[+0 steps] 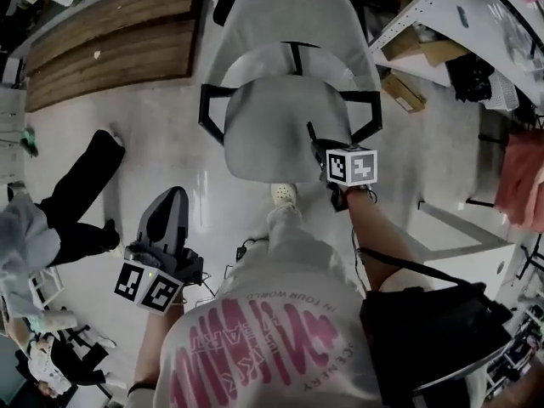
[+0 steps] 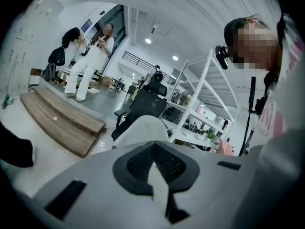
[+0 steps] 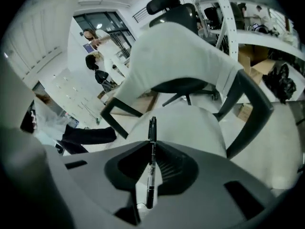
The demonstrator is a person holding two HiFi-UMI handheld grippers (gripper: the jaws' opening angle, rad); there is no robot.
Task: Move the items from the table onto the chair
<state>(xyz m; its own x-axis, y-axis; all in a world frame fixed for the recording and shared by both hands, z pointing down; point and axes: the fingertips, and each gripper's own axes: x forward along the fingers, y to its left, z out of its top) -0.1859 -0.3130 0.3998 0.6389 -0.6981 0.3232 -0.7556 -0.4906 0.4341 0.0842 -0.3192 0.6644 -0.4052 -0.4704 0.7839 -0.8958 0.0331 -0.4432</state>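
Left gripper low — fingers together, right gripper held forward, fingers pinching a pen

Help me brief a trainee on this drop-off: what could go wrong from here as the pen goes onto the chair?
1. The slim black marker pen is round, and the light grey office chair has a curved-looking seat. Released near the seat's edge, the pen could roll off onto the floor.
2. The right gripper clamps the pen lengthwise, with one end sticking out past the tips, so it might slide out early.
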